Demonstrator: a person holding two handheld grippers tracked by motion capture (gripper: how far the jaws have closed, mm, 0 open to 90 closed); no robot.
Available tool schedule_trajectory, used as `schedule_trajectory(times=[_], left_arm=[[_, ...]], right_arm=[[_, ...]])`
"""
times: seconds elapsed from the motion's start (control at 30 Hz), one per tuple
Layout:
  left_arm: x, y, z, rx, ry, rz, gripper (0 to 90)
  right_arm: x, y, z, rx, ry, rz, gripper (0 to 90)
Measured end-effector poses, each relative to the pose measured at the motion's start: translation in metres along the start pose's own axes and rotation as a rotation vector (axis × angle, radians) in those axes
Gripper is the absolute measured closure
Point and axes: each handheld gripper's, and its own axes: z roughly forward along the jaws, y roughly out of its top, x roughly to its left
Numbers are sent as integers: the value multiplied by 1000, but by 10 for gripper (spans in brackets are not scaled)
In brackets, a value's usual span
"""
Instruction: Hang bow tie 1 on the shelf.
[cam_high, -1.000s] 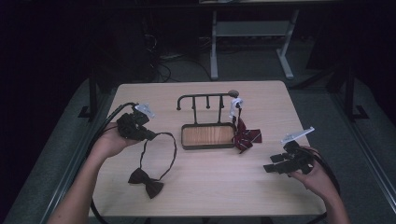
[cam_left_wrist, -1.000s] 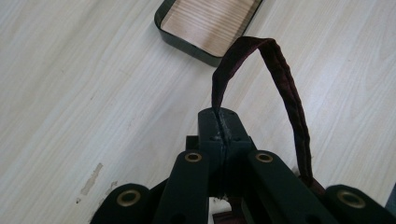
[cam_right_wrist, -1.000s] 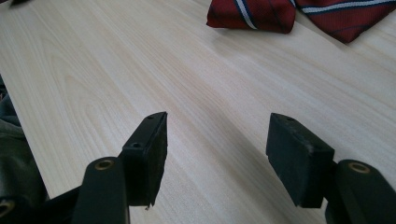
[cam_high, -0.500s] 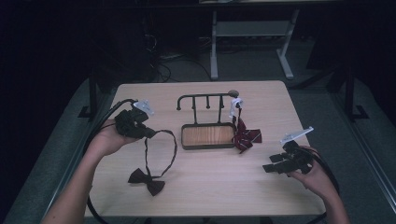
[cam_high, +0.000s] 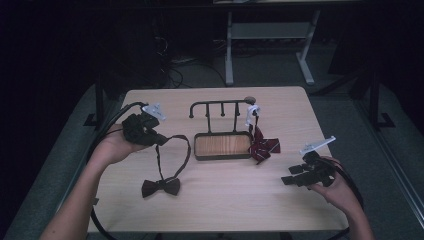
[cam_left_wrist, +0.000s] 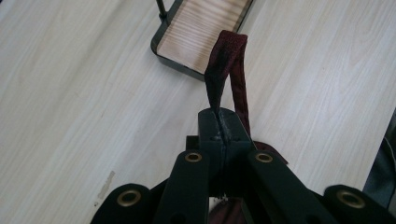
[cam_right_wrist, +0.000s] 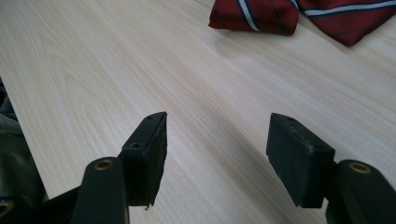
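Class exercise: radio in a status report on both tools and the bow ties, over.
Left tool shut on dark bow tie strap. Right tool open, empty, low over table. Striped bow tie beside rack. Nothing in the way.

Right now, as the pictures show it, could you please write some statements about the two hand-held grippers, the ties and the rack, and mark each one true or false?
1. The left hand-held gripper is shut on the strap of the dark bow tie. True.
2. The right hand-held gripper holds the red striped tie. False: its jaws stand open over bare table; the tie lies farther off.
3. The dark bow tie's knot lies on the table while its strap is lifted. True.
4. The red striped tie lies inside the wooden tray. False: it hangs from the rack at the tray's right end, its lower part on the table.
5. The tray holds nothing. True.
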Motion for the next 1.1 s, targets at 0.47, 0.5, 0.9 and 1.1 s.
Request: schedule_trajectory(times=[0.47,0.5,0.9,1.1], left_arm=[[4,14,-8,4,1,9,898],[4,15,-9,3,4,7,898],[8,29,-12,-5,0,8,898],[7,35,-12,-3,1,17,898]], right_arm=[[2,1,2,1,0,-6,383],[2,1,1,1,-1,-6,383],[3,2,-1,1,-3,-10,383],[4,2,-2,-3,-5,-10,383]])
